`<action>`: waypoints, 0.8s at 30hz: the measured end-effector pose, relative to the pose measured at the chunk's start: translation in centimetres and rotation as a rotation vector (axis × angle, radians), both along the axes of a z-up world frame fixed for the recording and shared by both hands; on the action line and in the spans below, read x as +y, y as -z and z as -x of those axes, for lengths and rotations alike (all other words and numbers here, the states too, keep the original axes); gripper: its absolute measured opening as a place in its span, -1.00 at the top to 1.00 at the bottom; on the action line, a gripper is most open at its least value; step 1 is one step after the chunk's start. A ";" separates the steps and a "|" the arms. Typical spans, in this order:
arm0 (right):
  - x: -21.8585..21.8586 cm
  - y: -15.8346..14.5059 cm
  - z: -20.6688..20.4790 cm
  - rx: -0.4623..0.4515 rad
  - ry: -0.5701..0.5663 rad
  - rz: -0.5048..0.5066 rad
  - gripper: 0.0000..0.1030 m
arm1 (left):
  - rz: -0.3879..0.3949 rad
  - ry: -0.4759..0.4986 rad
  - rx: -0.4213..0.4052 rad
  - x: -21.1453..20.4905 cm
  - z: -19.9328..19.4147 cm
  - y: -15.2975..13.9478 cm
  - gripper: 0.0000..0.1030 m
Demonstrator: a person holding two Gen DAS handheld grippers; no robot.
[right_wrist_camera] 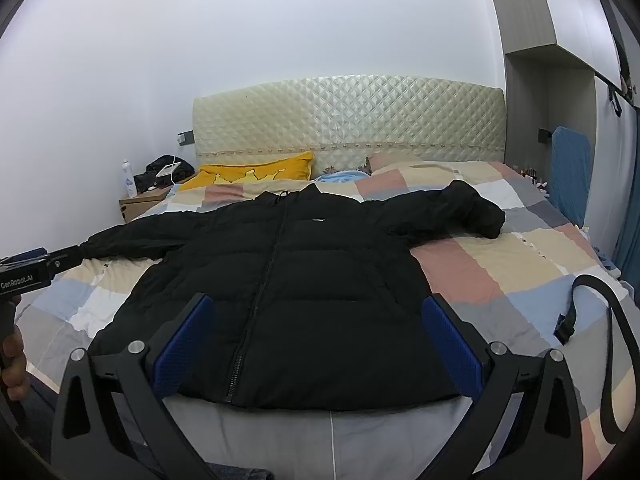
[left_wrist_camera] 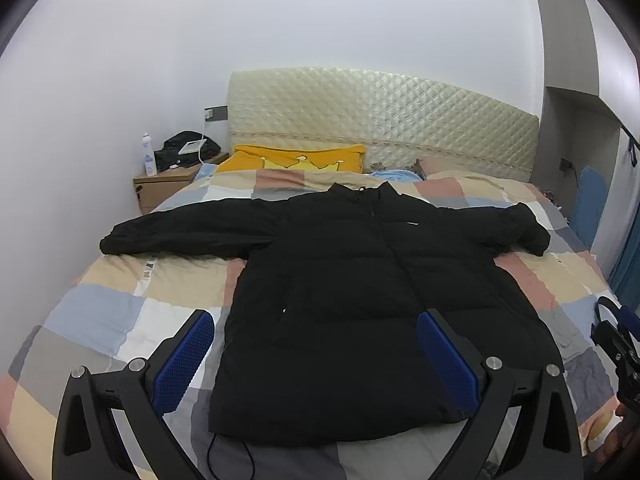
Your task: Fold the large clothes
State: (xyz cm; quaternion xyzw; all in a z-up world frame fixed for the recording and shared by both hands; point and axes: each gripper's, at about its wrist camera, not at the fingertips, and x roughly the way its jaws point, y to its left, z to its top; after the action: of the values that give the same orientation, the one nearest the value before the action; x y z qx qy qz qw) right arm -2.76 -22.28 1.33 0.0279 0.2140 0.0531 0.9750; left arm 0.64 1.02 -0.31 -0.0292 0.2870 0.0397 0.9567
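Lying flat on the checked bed (left_wrist_camera: 120, 312), the black jacket (left_wrist_camera: 360, 300) had both sleeves spread out. The left gripper (left_wrist_camera: 316, 356) and right gripper (right_wrist_camera: 318, 340) were wide apart, holding nothing.

You face a bed (left_wrist_camera: 120, 312) with a checked cover, a quilted cream headboard (left_wrist_camera: 380, 120), plain white walls (left_wrist_camera: 280, 12), a wooden nightstand (left_wrist_camera: 160, 188) left, grey cabinets (right_wrist_camera: 560, 60) right.

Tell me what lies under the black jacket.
The black jacket lies spread flat, front up, on a checked quilt that covers the bed. The quilt shows all around it; the part beneath the jacket is covered and cannot be seen.
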 end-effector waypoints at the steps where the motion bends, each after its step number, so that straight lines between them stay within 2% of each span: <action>1: 0.0 0.0 0.0 -0.005 -0.004 0.000 -1.00 | 0.005 -0.005 0.001 0.1 0.0 0.0 -0.99; 20: 0.2 0.3 0.3 0.002 0.000 0.020 -1.00 | 0.008 0.004 -0.005 0.0 0.4 -0.1 -0.99; 22: 0.2 0.2 0.1 0.002 0.001 -0.009 -1.00 | 0.008 0.007 -0.005 0.0 0.5 -0.2 -0.99; 24: 0.1 0.3 0.0 0.006 0.000 0.028 -1.00 | 0.006 0.004 -0.006 -0.1 0.5 -0.2 -0.99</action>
State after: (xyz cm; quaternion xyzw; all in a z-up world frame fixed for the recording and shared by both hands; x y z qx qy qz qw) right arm -2.80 -22.21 1.02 0.0145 0.2176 0.0501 0.9746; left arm 0.17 0.94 -0.12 -0.0314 0.2844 0.0369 0.9575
